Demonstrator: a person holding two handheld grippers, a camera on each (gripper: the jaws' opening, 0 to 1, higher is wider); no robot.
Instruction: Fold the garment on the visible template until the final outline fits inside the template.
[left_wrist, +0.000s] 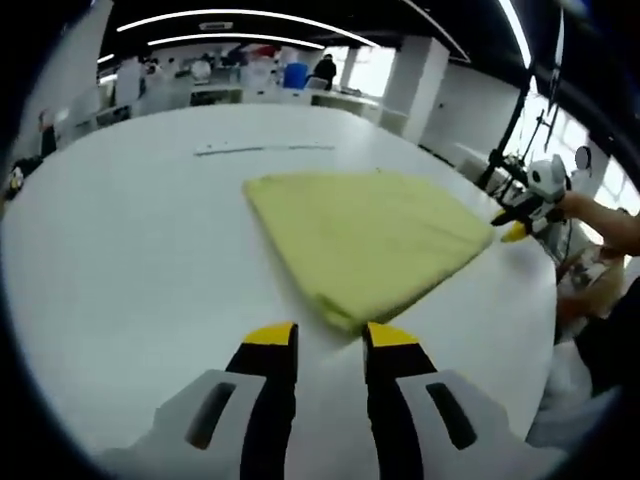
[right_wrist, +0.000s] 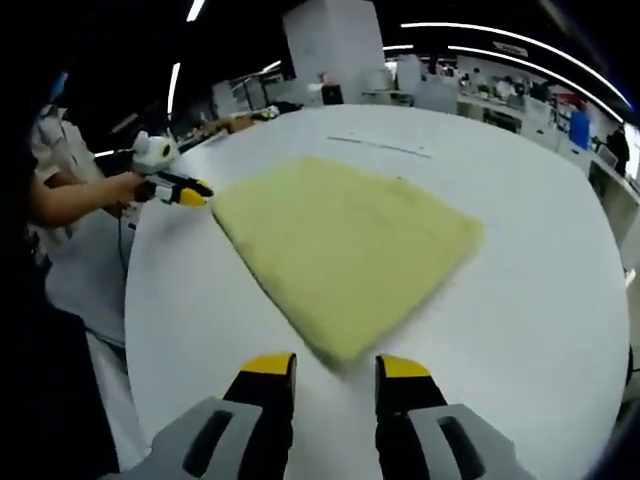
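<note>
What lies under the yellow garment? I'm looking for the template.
The yellow garment lies flat on the white table. No template outline shows around it; anything beneath is covered.

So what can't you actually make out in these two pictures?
- Template outline: the folded yellow garment lies on the white table; I can make out no outline in either view.
- Faint line marks beyond the garment: too small, left gripper view.
- Garment's near corner: blurred, right gripper view.
- Background benches: too small and distant.
</note>
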